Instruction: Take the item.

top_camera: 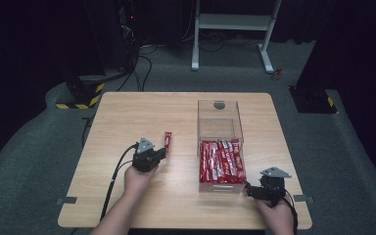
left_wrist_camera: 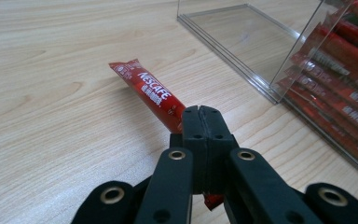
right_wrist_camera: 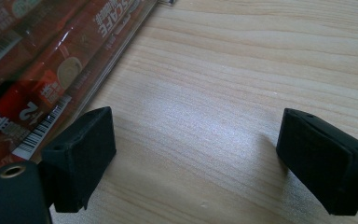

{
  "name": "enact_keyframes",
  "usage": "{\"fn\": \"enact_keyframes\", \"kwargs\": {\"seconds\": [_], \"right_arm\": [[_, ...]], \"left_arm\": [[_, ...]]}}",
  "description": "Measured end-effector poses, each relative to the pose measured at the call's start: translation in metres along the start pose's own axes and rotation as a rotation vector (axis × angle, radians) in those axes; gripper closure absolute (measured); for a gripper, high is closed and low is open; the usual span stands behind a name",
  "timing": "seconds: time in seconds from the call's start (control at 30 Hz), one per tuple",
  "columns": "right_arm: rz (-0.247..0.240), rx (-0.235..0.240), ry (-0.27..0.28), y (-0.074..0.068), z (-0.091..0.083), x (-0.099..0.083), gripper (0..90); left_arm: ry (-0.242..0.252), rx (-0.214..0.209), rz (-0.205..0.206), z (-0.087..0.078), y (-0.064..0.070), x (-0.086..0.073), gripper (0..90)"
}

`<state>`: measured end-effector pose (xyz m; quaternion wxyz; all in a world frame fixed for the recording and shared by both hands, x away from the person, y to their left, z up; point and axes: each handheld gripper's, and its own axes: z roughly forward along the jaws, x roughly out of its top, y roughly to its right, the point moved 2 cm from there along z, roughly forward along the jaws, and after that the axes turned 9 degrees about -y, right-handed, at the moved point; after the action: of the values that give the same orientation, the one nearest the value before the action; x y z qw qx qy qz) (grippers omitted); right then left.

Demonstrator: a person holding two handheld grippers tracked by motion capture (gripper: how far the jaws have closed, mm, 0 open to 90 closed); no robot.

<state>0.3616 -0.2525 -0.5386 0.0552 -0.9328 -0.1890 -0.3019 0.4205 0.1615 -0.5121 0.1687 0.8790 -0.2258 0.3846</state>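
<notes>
Left of the clear box (top_camera: 220, 128), on the bare wood of the table (top_camera: 127, 196), the left gripper (top_camera: 162, 153) has its jaws pressed together on the near end of a red coffee stick (top_camera: 167, 142), which the left gripper view shows running away from the jaws with its far end down on or just over the wood; I cannot quite tell which from that angle. The stick (left_wrist_camera: 151, 95) points away from the person, its long axis roughly parallel to the sticks in the box (top_camera: 221, 160), which lie side by side in the front half of the box. So the held stick is already turned the way the row lies, and the box sits to the gripper's right, near but apart from it. My judgement is that the coming move turns on that sideways gap: a carry to the right and over the box wall, with little turning needed. The right gripper (top_camera: 248, 189) rests by the front right corner of the box, jaws spread wide with nothing between them (right_wrist_camera: 193, 135), the packed sticks just beside one jaw. It is nearer the box, but the left gripper has the stick.
</notes>
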Motion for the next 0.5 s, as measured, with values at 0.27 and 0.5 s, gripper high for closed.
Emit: {"fn": "enact_keyframes", "kwargs": {"seconds": [0.27,0.5], "right_arm": [[0.001,0.0,0.0,0.0,0.0,0.0,11.3],[-0.002,0.001,-0.001,0.0,0.0,0.0,11.3]], "left_arm": [[-0.034,0.007,-0.005,0.011,0.001,-0.004,89.7],[-0.05,0.013,-0.004,0.014,0.002,-0.007,89.2]]}}
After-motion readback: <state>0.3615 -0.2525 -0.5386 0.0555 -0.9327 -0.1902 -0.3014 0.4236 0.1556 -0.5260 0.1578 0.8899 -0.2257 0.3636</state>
